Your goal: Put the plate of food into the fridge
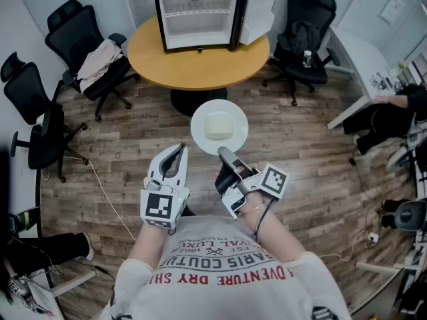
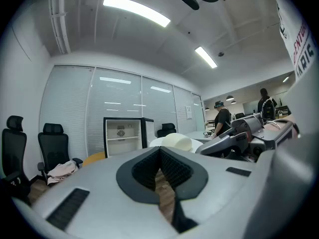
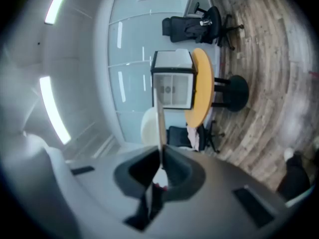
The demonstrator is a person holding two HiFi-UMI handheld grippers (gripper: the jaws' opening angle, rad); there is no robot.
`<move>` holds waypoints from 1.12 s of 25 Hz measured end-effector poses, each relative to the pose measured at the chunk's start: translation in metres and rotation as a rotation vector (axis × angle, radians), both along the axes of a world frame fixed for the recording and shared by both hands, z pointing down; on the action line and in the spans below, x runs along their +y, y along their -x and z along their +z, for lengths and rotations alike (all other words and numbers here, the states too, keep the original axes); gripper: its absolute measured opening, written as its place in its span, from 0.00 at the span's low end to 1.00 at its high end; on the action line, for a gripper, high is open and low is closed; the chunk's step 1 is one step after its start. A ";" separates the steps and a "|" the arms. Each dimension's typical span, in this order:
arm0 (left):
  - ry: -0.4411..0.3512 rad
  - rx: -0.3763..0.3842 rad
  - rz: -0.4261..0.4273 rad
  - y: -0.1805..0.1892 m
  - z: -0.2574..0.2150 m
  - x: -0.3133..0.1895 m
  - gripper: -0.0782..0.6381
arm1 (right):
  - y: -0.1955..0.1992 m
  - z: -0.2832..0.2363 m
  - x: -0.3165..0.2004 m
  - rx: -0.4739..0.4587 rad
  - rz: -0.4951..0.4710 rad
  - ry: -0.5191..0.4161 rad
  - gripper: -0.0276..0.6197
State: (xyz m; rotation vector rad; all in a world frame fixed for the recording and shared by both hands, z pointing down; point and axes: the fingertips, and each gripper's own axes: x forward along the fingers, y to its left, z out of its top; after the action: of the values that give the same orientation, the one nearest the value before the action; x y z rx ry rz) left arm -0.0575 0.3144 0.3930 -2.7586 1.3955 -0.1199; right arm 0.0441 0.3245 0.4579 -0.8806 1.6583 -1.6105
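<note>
A white plate (image 1: 219,127) carrying a pale block of food (image 1: 218,125) is held out over the wooden floor in front of me. My right gripper (image 1: 224,154) is shut on the plate's near rim. In the right gripper view the plate (image 3: 159,126) runs edge-on between the jaws of the right gripper (image 3: 160,156), with the food (image 3: 148,126) to its left. Beside it, my left gripper (image 1: 177,151) is shut on nothing, apart from the plate. The small fridge (image 1: 198,13) stands on the round wooden table (image 1: 200,69) ahead, with its door (image 1: 259,9) swung open and its shelves bare.
Black office chairs (image 1: 83,42) ring the table; one holds a bundle of cloth (image 1: 98,57). Another chair (image 1: 305,29) stands right of the table. A white desk (image 1: 363,59) and a seated person (image 1: 393,112) are at the right. A cable (image 1: 107,195) trails across the floor.
</note>
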 end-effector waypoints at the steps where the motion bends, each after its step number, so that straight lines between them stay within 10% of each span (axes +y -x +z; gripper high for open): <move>1: 0.004 0.004 -0.002 0.001 0.001 0.000 0.15 | 0.000 0.000 0.000 0.000 0.001 0.000 0.10; 28: 0.083 0.029 -0.028 0.013 0.029 -0.048 0.15 | 0.006 0.018 -0.045 0.035 0.002 0.030 0.10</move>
State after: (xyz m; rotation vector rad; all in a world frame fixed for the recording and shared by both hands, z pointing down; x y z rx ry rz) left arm -0.0704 0.2667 0.4222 -2.8187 1.4696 -0.1421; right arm 0.0386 0.2794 0.4764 -0.9302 1.6607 -1.6306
